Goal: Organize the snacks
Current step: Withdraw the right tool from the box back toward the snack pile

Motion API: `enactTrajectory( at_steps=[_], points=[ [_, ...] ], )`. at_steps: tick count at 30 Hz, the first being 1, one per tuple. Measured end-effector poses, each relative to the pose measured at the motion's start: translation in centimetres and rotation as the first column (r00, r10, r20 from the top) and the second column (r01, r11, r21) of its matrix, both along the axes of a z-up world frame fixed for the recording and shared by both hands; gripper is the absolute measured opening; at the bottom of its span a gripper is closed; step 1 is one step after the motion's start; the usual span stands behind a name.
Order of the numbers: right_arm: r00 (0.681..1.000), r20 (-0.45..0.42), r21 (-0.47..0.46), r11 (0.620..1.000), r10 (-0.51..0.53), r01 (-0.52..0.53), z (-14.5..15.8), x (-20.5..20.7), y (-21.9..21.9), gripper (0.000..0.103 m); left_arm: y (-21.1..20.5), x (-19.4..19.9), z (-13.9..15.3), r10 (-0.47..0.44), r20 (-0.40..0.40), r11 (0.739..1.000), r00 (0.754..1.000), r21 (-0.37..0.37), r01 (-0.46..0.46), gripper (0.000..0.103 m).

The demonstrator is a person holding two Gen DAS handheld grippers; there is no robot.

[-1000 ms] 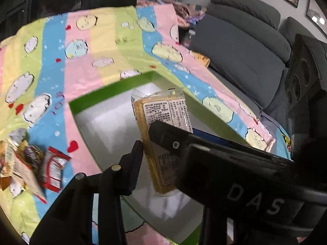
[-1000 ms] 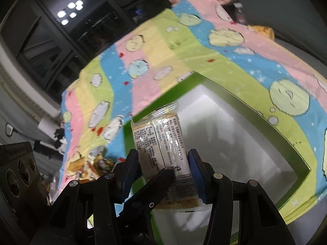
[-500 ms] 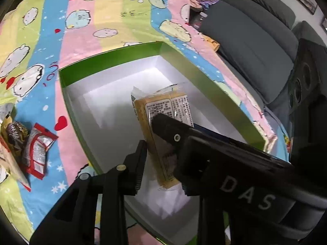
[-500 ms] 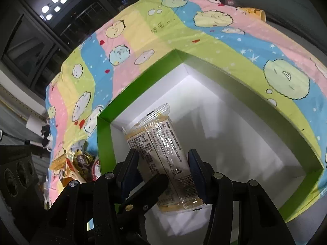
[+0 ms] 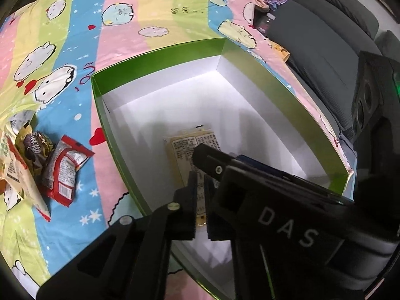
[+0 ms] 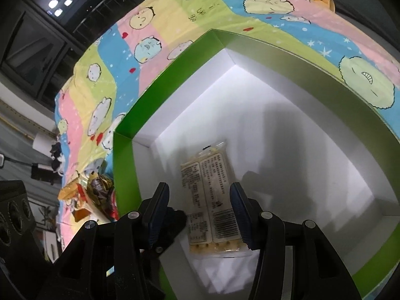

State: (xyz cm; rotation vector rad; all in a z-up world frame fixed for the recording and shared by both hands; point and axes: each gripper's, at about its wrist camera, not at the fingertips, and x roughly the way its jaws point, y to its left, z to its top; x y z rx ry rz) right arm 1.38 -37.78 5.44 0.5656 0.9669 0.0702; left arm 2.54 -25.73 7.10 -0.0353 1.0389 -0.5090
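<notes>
A yellow cracker packet (image 6: pixel 211 197) with printed labels lies flat on the white floor of a green-walled box (image 6: pixel 125 155). My right gripper (image 6: pixel 198 207) is open, its fingers spread on either side of the packet, just above it. The packet also shows in the left wrist view (image 5: pixel 186 150), partly hidden behind the right gripper's finger. My left gripper (image 5: pixel 200 192) hovers over the box's near edge (image 5: pixel 117 155) with its fingers nearly together and nothing between them. Loose snack packets (image 5: pixel 37 165) lie in a pile on the striped cartoon cloth left of the box.
A red-and-white packet (image 5: pixel 66 172) and a dark brown one (image 5: pixel 36 147) lie in the pile. A grey sofa (image 5: pixel 325 35) stands at the right. A yellow cup (image 6: pixel 322 1) lies on the cloth's far edge. The snack pile also shows in the right wrist view (image 6: pixel 95 195).
My right gripper lowered the cracker packet into the box and opened, leaving it flat on the floor. My left gripper's fingers closed together and the view moved over the box.
</notes>
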Motion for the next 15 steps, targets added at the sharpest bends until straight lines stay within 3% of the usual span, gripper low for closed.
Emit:
enactTrajectory(
  at_steps=[11,13,14,15],
  points=[
    [1.000,-0.010,-0.017,1.000,0.007,-0.007,0.0,-0.2,1.3,0.054,1.1,-0.9,0.5,-0.027,0.040,1.000,0.999,0.006,0.027,0.004],
    [1.000,0.011,-0.008,1.000,0.005,-0.005,0.5,-0.5,1.4,0.058,1.9,-1.5,1.5,-0.024,0.059,0.999,0.998,-0.021,0.025,0.015],
    [1.000,0.026,-0.008,1.000,0.003,-0.003,0.8,-0.7,1.4,0.060,2.6,-1.9,2.1,-0.022,0.067,0.999,0.998,-0.045,0.025,0.028],
    [0.999,0.041,-0.011,1.000,0.001,0.000,1.2,-0.8,1.5,0.062,3.0,-2.3,2.6,-0.016,0.078,0.998,0.997,-0.056,0.020,0.034]
  ],
)
